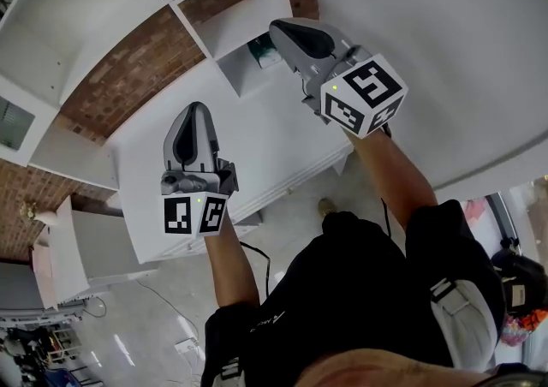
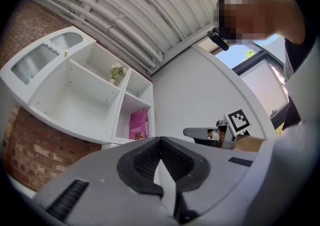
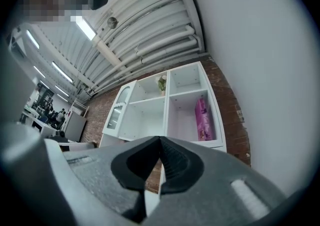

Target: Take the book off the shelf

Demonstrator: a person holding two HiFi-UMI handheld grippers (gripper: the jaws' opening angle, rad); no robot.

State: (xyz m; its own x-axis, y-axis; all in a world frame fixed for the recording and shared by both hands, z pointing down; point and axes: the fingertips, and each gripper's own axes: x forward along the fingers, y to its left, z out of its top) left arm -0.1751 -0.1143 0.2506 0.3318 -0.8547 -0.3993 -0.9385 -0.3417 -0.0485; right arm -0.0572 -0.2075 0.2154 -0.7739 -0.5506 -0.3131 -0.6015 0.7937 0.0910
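Note:
A magenta book [image 3: 202, 119] stands upright in the lower right compartment of a white shelf unit [image 3: 150, 115] on a brick wall. It also shows in the left gripper view as the book [image 2: 138, 124] in the shelf unit [image 2: 75, 105]. My right gripper [image 3: 160, 139] is shut and empty, pointing at the shelf from a distance. My left gripper [image 2: 161, 140] is shut and empty too, well short of the book. From the head view, the left gripper [image 1: 197, 109] sits lower left and the right gripper [image 1: 275, 28] reaches closer to the shelf [image 1: 214, 0].
A small potted plant [image 3: 162, 83] sits in the compartment above the book; the same plant [image 2: 117, 73] appears in the left gripper view. A plain white wall [image 3: 260, 70] runs along the right of the shelf. The other compartments hold nothing. A low white cabinet [image 1: 77, 248] stands at the left.

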